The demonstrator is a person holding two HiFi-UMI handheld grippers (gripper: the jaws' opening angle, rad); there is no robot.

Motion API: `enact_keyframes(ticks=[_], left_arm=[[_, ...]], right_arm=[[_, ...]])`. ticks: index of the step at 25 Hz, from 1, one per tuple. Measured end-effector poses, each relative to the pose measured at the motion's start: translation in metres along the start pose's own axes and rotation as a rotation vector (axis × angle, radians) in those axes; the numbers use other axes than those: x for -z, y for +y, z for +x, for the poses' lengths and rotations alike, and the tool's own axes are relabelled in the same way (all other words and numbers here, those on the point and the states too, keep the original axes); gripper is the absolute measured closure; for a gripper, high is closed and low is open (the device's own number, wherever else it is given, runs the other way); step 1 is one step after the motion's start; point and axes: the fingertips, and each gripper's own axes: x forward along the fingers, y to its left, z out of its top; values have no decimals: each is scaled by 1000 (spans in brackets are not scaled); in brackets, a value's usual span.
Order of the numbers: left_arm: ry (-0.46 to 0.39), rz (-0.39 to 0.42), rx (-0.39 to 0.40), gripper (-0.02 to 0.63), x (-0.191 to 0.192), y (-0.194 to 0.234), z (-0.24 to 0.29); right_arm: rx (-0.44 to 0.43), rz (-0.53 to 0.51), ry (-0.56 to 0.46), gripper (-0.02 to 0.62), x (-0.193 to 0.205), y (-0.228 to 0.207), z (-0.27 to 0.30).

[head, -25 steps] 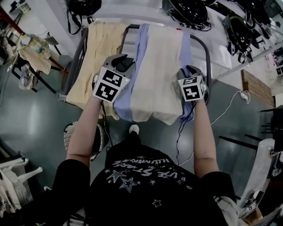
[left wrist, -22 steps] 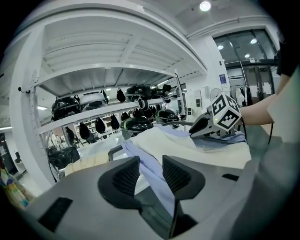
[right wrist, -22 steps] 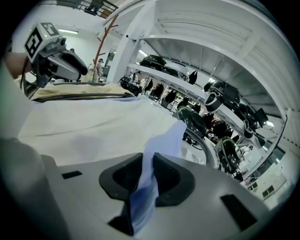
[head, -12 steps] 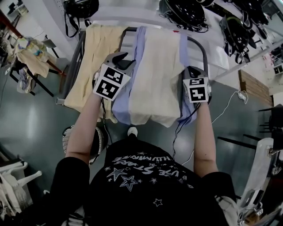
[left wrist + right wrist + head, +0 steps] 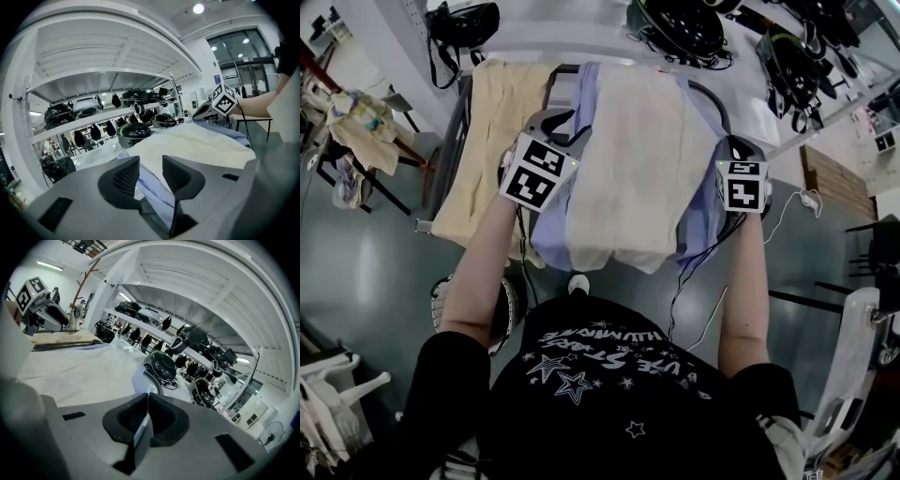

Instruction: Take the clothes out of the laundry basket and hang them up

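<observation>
Head view: a yellow cloth [image 5: 492, 141], a blue shirt [image 5: 551, 225] and a cream cloth [image 5: 628, 159] are already draped over the drying rack [image 5: 459, 141]; the laundry basket [image 5: 511, 314] is seen on the floor, contents hidden. Print on the black T-shirt [image 5: 600, 366] cannot be read surely. Left gripper view: the left hand-held gripper [image 5: 146, 176] is held half apart around loose blue fabric. Right gripper view: the right hand-held gripper [image 5: 146, 416] is pinched closed on the shirt's edge; spreading is judged unfinished.

A cream cloth [image 5: 628, 159] covers most of the blue shirt [image 5: 553, 225]; the left arm [image 5: 478, 272] hides the laundry basket [image 5: 510, 317] (rim shows).
</observation>
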Motion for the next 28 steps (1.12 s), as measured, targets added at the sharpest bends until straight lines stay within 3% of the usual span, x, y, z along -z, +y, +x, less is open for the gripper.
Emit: enact_keyframes(ticks=[5,15,18,28], left_arm=[[3,0,4,439,-1,-1,7],[29,-8,3,439,8,-10,5],[33,-9,-5,439,8,-13,0],[14,-13,-44,439,-6,-43,-36]], right_arm=[[39,11,39,575,20,-24,15],[27,-26,120,571,47,1,20],[9,-20,131,524,50,7,17],[-38,12,30,497,39,15,-39]])
